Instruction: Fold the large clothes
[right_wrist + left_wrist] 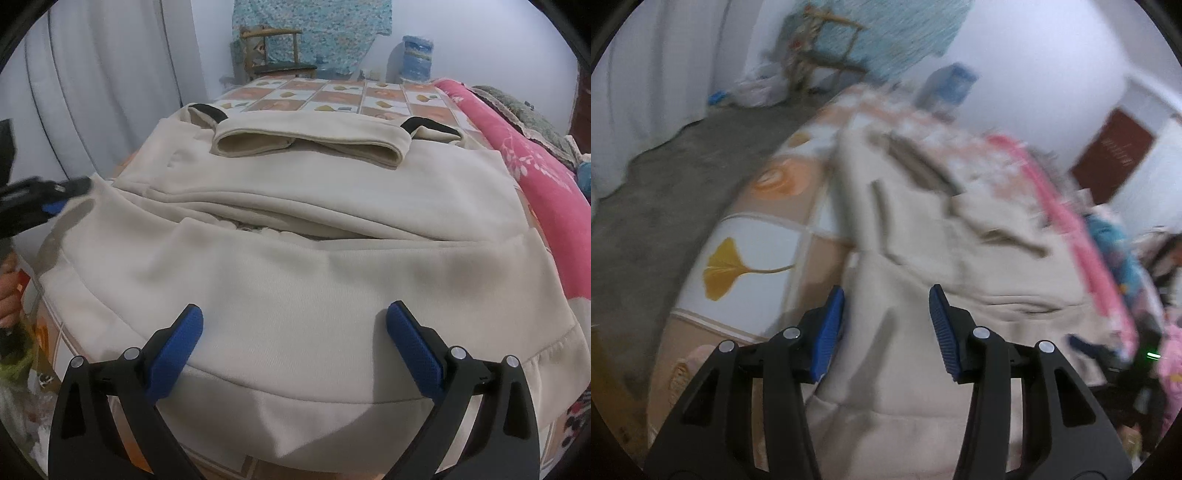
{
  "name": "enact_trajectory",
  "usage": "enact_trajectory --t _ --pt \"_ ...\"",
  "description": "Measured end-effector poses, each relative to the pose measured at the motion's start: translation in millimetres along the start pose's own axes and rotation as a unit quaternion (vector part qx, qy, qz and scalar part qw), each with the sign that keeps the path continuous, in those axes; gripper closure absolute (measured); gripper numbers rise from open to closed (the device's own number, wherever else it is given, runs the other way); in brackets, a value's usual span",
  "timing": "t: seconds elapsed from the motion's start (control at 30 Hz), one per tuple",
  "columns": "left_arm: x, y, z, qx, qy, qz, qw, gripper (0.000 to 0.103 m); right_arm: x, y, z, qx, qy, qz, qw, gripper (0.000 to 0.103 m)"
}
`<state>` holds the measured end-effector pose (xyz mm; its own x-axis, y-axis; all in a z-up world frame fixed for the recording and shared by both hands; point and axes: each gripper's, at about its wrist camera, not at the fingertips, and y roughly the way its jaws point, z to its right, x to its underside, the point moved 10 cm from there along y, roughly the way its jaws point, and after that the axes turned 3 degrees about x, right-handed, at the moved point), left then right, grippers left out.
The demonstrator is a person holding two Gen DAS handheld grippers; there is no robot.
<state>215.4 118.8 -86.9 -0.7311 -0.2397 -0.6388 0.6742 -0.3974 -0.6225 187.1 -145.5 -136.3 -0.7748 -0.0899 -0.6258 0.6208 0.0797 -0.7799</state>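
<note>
Cream hoodie lies spread over the bed, filling mid-frame, half folded. Right gripper hovers at its near hem, jaws wide and empty, probably waiting. Left gripper, at far left, straddles the side edge; grip unclear.

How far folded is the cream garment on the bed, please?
Partly folded: the cream garment lies in overlapping layers, its sleeves doubled over near the collar.

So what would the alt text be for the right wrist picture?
A cream fleece garment, partly folded, lies on a bed with a tile-patterned sheet. The right gripper with blue pads hovers open over its near hem, and the left gripper meets the cloth's left edge.
</note>
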Motion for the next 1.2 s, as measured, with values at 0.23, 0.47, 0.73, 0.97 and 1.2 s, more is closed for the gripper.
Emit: enact_trajectory --t 0.23,0.47,0.73,0.97,1.2 --pt "12.5 7.6 8.7 0.036 0.03 -0.017 0.9988 0.058 0.3 1.4 -0.2 0.004 0.0 -0.002 1.0 0.006" --pt "9.5 26.7 1.2 0.032 0.003 -0.037 0.9988 0.058 0.5 2.0 -0.3 0.011 0.004 -0.006 1.0 0.006" --pt "29.8 26.7 8.9 -0.07 0.087 -0.064 0.9917 0.065 1.2 1.9 0.2 0.016 0.012 0.004 1.0 0.006" --pt "34.4 33.0 22.2 -0.198 0.171 -0.045 0.9642 0.066 1.3 1.0 1.8 0.017 0.023 -0.004 1.0 0.006" --pt "32.2 29.3 24.1 -0.254 0.201 -0.038 0.9454 0.066 1.1 -28.6 27.0 -0.001 0.039 0.013 0.999 0.006"
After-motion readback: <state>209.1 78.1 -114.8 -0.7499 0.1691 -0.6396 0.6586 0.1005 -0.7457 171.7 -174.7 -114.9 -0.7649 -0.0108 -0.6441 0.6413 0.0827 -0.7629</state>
